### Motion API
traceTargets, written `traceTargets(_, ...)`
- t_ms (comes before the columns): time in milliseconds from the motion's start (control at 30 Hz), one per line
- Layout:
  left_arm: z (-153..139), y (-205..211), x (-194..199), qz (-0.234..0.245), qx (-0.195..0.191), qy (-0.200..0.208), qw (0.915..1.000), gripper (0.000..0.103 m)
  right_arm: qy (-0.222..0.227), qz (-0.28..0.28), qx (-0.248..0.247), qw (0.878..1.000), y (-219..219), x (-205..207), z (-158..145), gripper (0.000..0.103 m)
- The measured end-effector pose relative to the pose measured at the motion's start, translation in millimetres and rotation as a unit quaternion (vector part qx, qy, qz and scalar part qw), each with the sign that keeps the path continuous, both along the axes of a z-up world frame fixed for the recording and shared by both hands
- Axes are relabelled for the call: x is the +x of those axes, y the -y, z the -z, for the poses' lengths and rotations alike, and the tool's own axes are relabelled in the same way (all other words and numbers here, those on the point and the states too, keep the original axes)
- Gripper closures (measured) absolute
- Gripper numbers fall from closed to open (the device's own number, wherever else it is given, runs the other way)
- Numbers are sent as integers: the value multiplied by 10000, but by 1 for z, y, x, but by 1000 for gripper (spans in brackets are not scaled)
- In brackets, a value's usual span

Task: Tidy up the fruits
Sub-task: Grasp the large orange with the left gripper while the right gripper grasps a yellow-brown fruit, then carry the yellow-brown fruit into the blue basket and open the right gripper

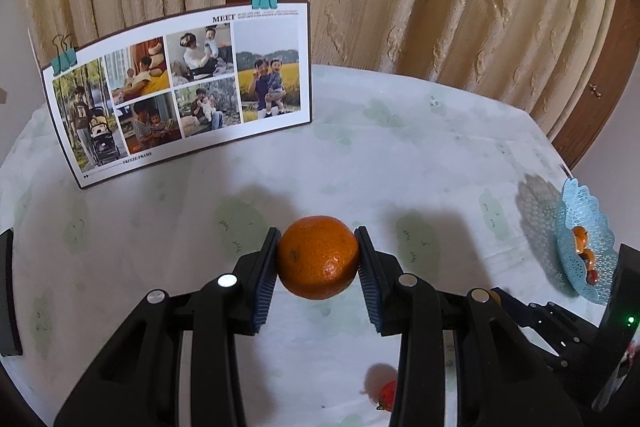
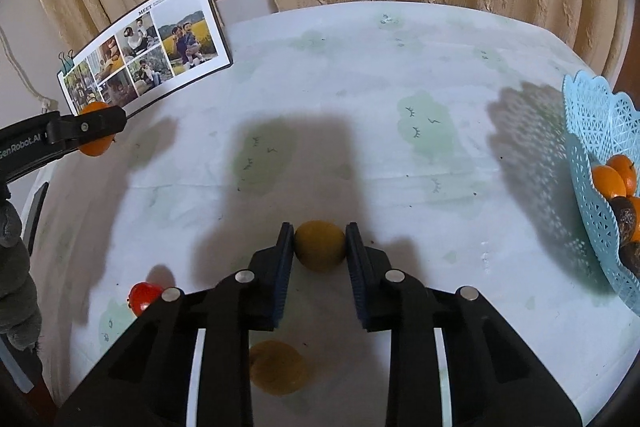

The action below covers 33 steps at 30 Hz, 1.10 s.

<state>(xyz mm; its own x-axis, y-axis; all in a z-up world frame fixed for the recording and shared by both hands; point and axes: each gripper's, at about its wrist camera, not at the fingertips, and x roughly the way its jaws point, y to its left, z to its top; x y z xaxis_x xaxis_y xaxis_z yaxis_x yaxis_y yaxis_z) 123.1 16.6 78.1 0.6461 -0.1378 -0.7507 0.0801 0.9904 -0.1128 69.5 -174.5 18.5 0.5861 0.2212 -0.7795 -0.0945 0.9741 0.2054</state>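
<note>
My left gripper (image 1: 318, 259) is shut on an orange mandarin (image 1: 318, 257), held clear above the tablecloth; the same mandarin (image 2: 94, 131) shows at the far left of the right wrist view. My right gripper (image 2: 319, 247) is shut on a small dull-yellow round fruit (image 2: 320, 246) low over the table. A second yellow fruit (image 2: 278, 367) lies beneath that gripper's body. A small red fruit (image 2: 142, 297) lies on the cloth to the left, and is also seen as the red fruit (image 1: 387, 393). A blue lattice basket (image 2: 592, 131) at the right edge holds oranges and dark fruit.
A photo calendar (image 1: 180, 87) with teal binder clips stands at the back left of the table. Cream curtains (image 1: 460, 7) hang behind. The table wears a white cloth (image 2: 400, 67) with pale green prints. The blue basket (image 1: 576, 215) sits at the right edge.
</note>
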Motion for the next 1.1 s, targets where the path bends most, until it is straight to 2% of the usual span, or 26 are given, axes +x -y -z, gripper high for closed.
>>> traceTargets(300,-9,10,-10,143,-13,137,9998,65,329,318,291,9985,29,-21,-25,76)
traceTargets(533,-15,22,-18,285,12,236,9993,65,673,867,427,9930,76,-44,-50,76)
traceTargets(767,-18,38,-28,465,89,328,9983,65,955,1664,396,9806,137,-65,-66,76)
traceTargets(1100,-21,61,-41,689,226,458,9963,65,1098,2562,123,9603,202,-88,-65,76)
